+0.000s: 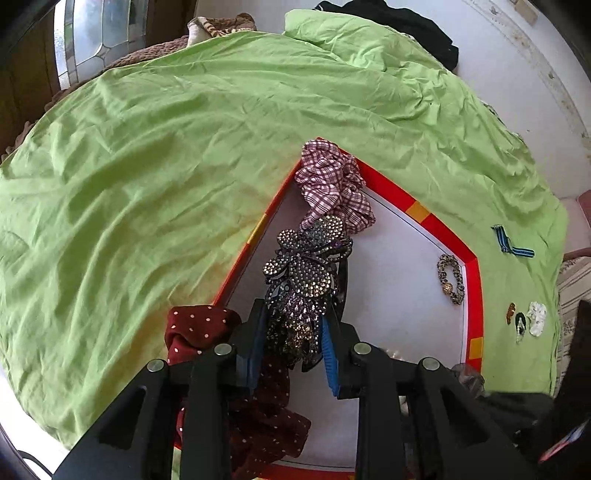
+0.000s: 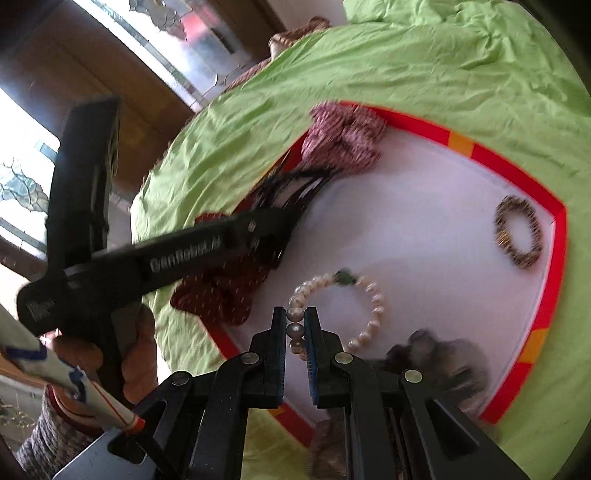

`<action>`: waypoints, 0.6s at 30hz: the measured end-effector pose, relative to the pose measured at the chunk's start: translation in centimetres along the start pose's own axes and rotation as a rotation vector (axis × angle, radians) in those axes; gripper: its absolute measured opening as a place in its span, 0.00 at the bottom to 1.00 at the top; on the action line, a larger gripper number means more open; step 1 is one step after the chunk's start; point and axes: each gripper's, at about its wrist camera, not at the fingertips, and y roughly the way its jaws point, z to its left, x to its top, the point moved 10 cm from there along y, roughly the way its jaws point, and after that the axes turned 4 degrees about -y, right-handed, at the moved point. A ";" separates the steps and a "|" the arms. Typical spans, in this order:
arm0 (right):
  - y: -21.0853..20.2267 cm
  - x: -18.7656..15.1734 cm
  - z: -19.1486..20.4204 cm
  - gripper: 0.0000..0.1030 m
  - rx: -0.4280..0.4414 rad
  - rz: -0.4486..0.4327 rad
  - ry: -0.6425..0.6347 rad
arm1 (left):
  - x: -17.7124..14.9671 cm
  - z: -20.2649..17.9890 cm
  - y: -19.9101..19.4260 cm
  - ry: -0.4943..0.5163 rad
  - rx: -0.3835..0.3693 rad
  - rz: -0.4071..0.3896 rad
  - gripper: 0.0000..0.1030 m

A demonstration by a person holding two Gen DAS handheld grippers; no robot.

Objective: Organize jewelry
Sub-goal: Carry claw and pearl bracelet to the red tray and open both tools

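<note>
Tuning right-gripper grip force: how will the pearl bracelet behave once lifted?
Probably floppy: the pearl bracelet is separate strung beads, so the loop should sag from the right gripper. Round, glossy pearls may slip between the pads. Likely light; the tray is shallow.

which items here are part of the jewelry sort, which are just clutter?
In the job:
left hand-held gripper shut on rhinestone hair clip
right hand-held gripper shut on pearl bracelet
red-rimmed tray
beaded bracelet
gingham scrunchie
polka-dot scrunchie

Lying about:
green sheet
black garment
</note>
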 end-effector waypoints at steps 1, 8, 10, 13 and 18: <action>0.3 -0.3 0.2 0.10 0.003 0.008 -0.002 | -0.1 -0.1 -0.1 0.004 -0.002 0.000 0.26; 0.7 -1.8 1.7 0.15 0.006 0.018 -0.024 | -0.3 -1.0 -1.4 0.010 -0.033 -0.005 0.36; 0.1 -1.8 2.0 0.28 -0.007 -0.002 -0.042 | -0.3 -1.2 -2.2 0.005 -0.046 -0.017 0.41; -1.5 -1.8 2.2 0.38 -0.024 -0.040 -0.057 | -0.3 -1.6 -3.5 0.002 -0.054 -0.034 0.43; -5.2 -2.5 1.9 0.46 -0.031 -0.111 -0.034 | -0.7 -2.0 -5.9 -0.009 -0.049 -0.066 0.44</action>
